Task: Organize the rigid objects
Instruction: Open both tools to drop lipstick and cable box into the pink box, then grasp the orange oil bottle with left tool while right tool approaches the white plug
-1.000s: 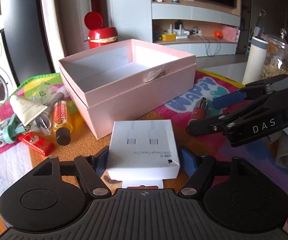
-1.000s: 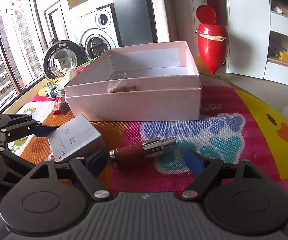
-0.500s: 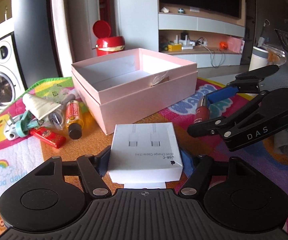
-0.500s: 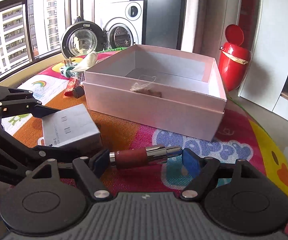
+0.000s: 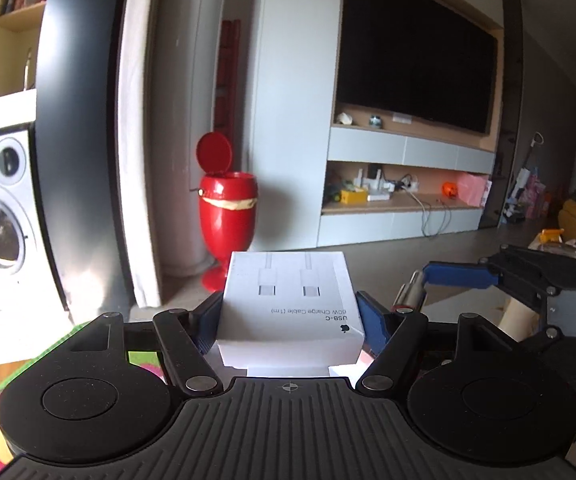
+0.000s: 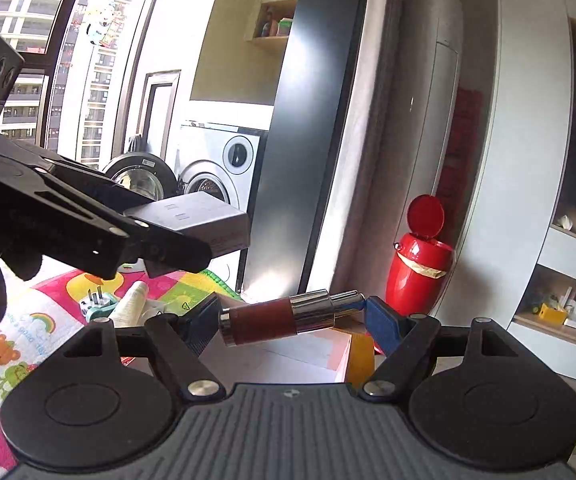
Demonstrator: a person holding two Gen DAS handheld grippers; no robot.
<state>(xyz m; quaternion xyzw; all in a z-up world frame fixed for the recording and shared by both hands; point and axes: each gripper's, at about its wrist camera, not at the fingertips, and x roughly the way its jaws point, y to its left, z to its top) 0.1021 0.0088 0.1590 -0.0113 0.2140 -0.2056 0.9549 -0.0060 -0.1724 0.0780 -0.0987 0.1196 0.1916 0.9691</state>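
Note:
My left gripper [image 5: 290, 312] is shut on a white USB-C cable box [image 5: 290, 304] and holds it up in the air; the box also shows in the right wrist view [image 6: 196, 224]. My right gripper [image 6: 290, 320] is shut on a dark red lipstick tube [image 6: 276, 316] with a silver end, held crosswise between the blue pads, also raised. The lipstick's tip shows beside the right gripper's blue pad in the left wrist view [image 5: 408, 292]. A corner of the pink box [image 6: 308, 356] shows just below the lipstick.
On the colourful mat [image 6: 48, 312] lie a white tube [image 6: 132, 300] and a teal plug adapter [image 6: 98, 304]. A red pedal bin [image 5: 228, 216] stands on the floor behind. Washing machines [image 6: 224, 168] and a TV unit [image 5: 400, 200] lie beyond.
Both grippers have lifted and tilted upward with their objects. The pink box and the mat have dropped almost out of both views.

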